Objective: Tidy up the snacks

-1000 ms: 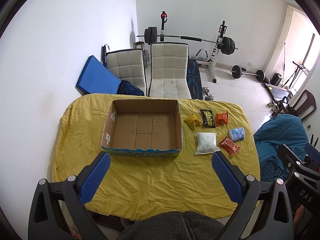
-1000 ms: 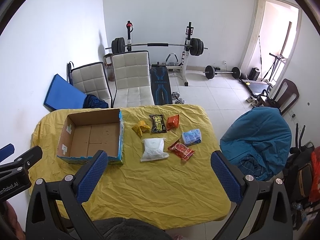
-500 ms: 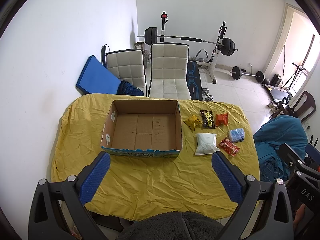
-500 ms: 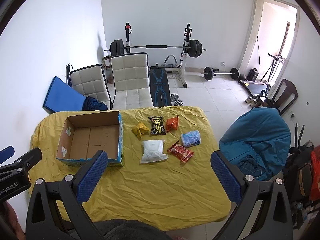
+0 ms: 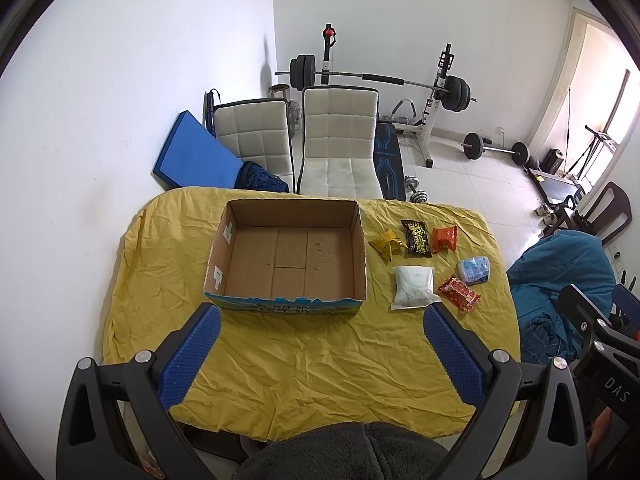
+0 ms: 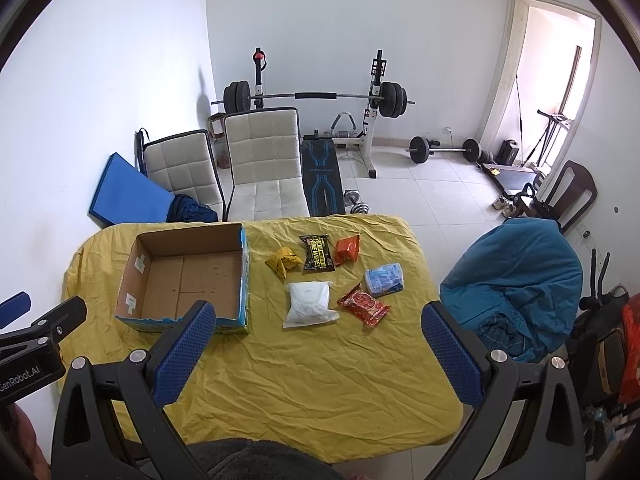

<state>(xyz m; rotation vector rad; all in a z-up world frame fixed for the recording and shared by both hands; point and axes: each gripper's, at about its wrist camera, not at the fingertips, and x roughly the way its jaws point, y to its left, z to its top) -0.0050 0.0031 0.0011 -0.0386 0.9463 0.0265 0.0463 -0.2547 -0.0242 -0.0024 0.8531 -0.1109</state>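
Observation:
An empty cardboard box sits on the yellow-clothed table. To its right lie several snack packs: a yellow one, a black one, an orange one, a white pouch, a red one and a pale blue one. My left gripper is open above the table's near part. My right gripper is open too, empty, short of the snacks.
Two white chairs stand behind the table, with a blue mat against the wall and a barbell rack beyond. A chair draped in teal cloth is at the table's right. A dark garment is below the grippers.
Both cameras have drifted slightly back and up, so the table sits a little lower in view. Nothing on the table moved and both grippers stay open.

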